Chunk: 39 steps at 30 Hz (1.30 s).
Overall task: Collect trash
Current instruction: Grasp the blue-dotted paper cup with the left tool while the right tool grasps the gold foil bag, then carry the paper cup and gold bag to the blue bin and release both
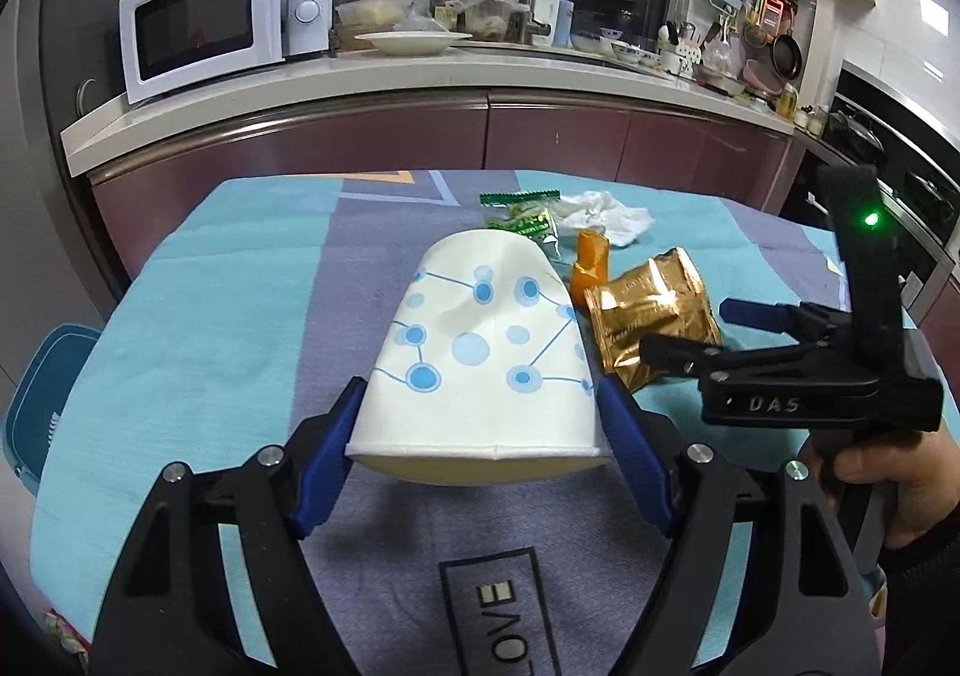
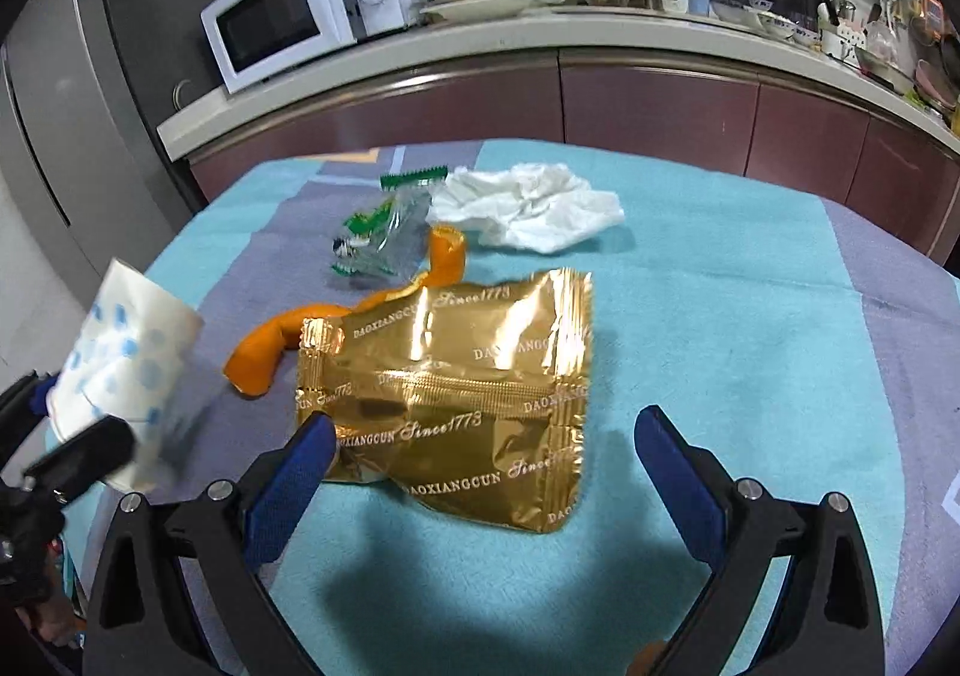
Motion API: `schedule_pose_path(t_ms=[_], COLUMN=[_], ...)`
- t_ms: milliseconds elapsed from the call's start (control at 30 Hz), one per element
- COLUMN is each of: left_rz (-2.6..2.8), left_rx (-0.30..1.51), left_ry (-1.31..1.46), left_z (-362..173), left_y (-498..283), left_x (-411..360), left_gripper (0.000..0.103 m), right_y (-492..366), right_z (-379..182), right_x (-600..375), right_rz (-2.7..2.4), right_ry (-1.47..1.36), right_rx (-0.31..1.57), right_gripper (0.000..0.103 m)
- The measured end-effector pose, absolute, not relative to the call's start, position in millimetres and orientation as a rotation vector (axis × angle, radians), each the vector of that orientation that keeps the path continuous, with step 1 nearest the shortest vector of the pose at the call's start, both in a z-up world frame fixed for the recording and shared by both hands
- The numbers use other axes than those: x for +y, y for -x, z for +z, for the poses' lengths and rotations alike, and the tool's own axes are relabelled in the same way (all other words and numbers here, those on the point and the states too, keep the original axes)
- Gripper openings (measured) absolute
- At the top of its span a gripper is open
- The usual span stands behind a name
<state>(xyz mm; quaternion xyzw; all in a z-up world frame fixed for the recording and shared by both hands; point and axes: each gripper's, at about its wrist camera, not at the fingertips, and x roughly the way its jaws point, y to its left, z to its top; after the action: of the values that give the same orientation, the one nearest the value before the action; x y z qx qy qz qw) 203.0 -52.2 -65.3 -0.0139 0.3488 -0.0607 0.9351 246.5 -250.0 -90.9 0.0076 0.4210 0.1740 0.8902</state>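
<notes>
Your left gripper (image 1: 480, 424) clamps the paper cup (image 1: 480, 352) near its rim, its mouth hidden from view. At two o'clock of it, your right gripper (image 2: 486, 448) stands wide over the gold wrapper (image 2: 456, 394), which half covers the orange peel (image 2: 270, 346); tissue (image 2: 528, 208) at twelve.

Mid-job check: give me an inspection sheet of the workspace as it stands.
Surface: table under a teal and grey cloth.
Job's things: paper cup held sideways off the table; gold wrapper, orange peel, green wrapper and crumpled tissue lying on the cloth.
Clutter: nothing seen beyond the trash.
Grippers: left gripper shut on the cup; right gripper open, straddling the gold wrapper's near edge.
Cables: nothing seen.
Surroundings: kitchen counter with microwave, dishes and bottles.
</notes>
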Motion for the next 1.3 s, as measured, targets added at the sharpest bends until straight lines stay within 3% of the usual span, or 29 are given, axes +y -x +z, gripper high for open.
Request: schedule_pose_path(t_ms=[200,300,467,600,1300], left_rz=[-0.116,-0.112,-0.105,-0.1,0.122], left_rx=[0.7,0.69,0.678,0.672,0.588], left_ry=[0.038,0.042,0.052,0.06,0.067], left_z=[-62.5,-60.5,-56.7,-55.1,-23.1], left_y=[-198.0,-196.0,-192.7,-190.8,-172.6], left_x=[-44.7,-40.6,-32.7,-27.4,66.4], left_gripper=[0.076,0.077,0.077,0.077,0.077], right_y=[-247.3,-245.5,-240.1,-231.0,-188.6], right_z=[-93.4,-92.2,-89.9,-81.8,1.1], right_x=[-245.2,-244.9,-246.2,-250.7,-192.3], right_rz=[0.369,0.367,0.367,0.377,0.518], right_ry=[0.002,-0.005,-0.02,-0.048,0.034], right_rx=[0.892,0.891,0.883,0.863,0.673], right_gripper=[0.067,0.047,0.038,0.026,0.021])
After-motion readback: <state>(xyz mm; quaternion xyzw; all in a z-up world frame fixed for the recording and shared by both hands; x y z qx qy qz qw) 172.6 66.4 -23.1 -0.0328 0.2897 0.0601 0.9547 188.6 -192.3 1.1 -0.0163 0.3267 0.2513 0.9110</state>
